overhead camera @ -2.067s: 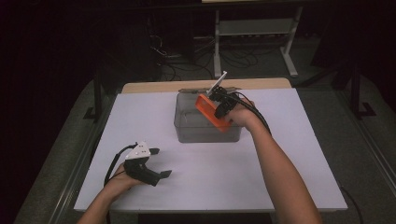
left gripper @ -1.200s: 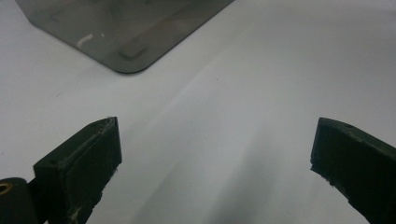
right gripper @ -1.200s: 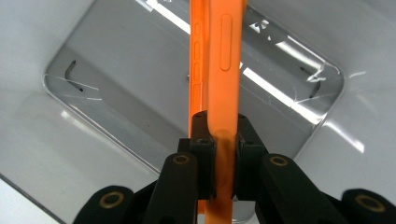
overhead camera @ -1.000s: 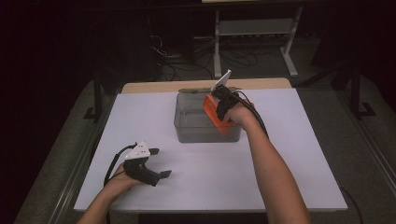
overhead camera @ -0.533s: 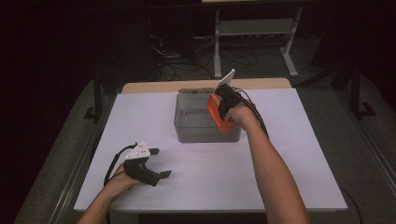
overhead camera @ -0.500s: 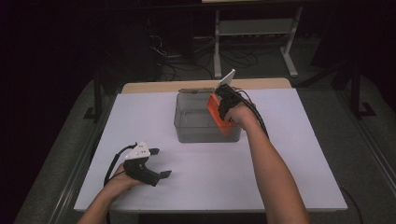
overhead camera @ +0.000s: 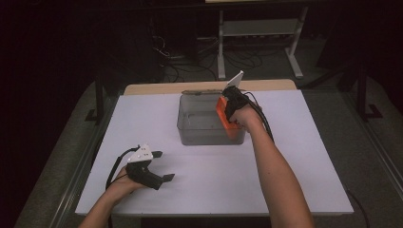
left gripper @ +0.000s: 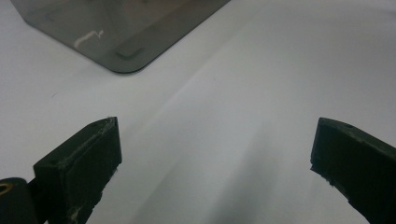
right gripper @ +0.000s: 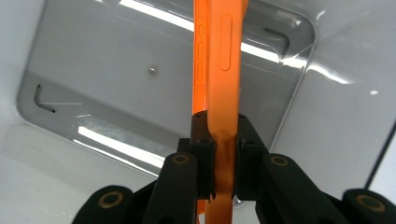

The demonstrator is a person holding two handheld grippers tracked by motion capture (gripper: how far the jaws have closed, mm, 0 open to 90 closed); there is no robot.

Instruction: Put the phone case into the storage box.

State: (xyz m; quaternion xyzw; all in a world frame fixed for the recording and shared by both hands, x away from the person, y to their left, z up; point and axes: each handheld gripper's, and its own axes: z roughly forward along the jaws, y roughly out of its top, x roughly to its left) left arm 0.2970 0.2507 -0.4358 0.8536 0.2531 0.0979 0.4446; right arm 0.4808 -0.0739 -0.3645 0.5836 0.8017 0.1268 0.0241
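Phone case [right gripper: 218, 70] tipped upright over the bin

Over two seconds the right gripper [overhead camera: 231, 108] turned the orange case from slanted to edge-down above the grey bin [overhead camera: 202, 124], jaws clamped on it, so a drop inside seemed near. Left gripper [overhead camera: 151, 167] stayed resting wide open and empty on the white surface [overhead camera: 304, 156].
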